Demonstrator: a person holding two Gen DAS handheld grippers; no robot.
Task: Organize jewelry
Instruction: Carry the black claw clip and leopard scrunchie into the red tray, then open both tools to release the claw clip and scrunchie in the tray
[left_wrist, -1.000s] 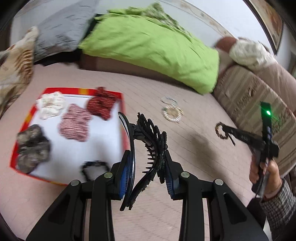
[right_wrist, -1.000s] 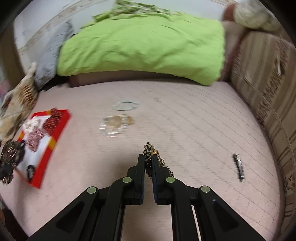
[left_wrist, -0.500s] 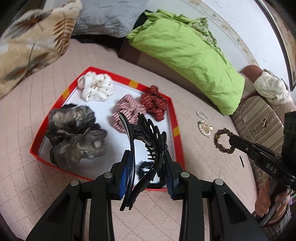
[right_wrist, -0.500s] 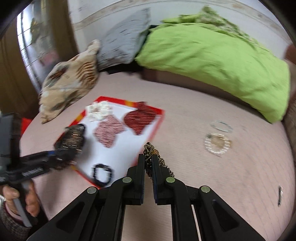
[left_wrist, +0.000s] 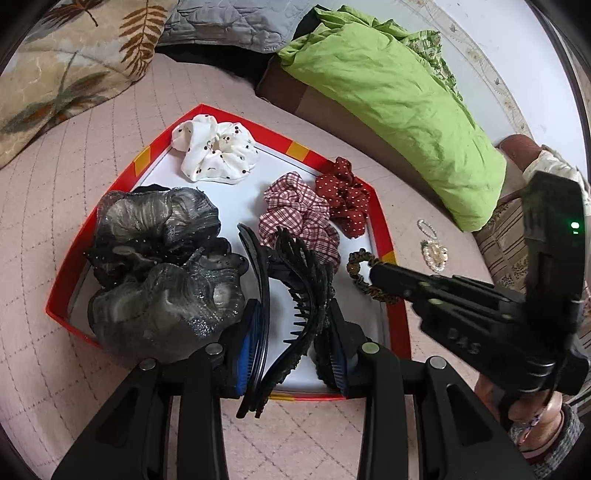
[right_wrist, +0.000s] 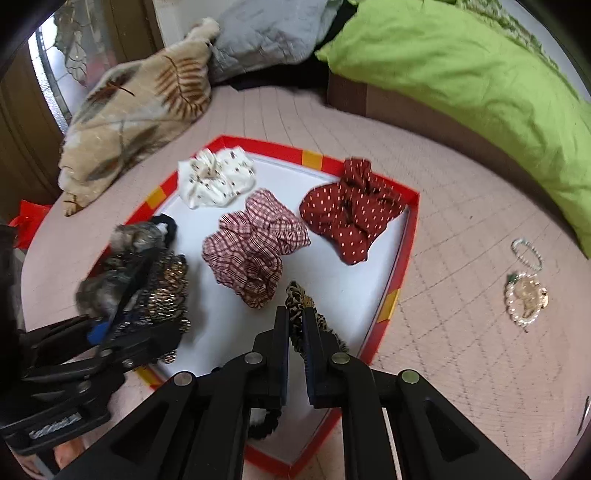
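Observation:
My left gripper is shut on a black hair claw clip, held over the near part of a red-rimmed white tray. My right gripper is shut on a leopard-print hair tie above the tray; it also shows in the left wrist view. In the tray lie a white scrunchie, a checked scrunchie, a red dotted scrunchie and a large grey scrunchie. A black hair tie lies under my right gripper.
The tray sits on a pink quilted bed cover. A pearl bracelet with a brooch and a thin chain bracelet lie to the right of the tray. A green duvet and pillows lie behind.
Both grippers have moved left and in over the tray with their items still held. The right gripper has come close beside the left one.

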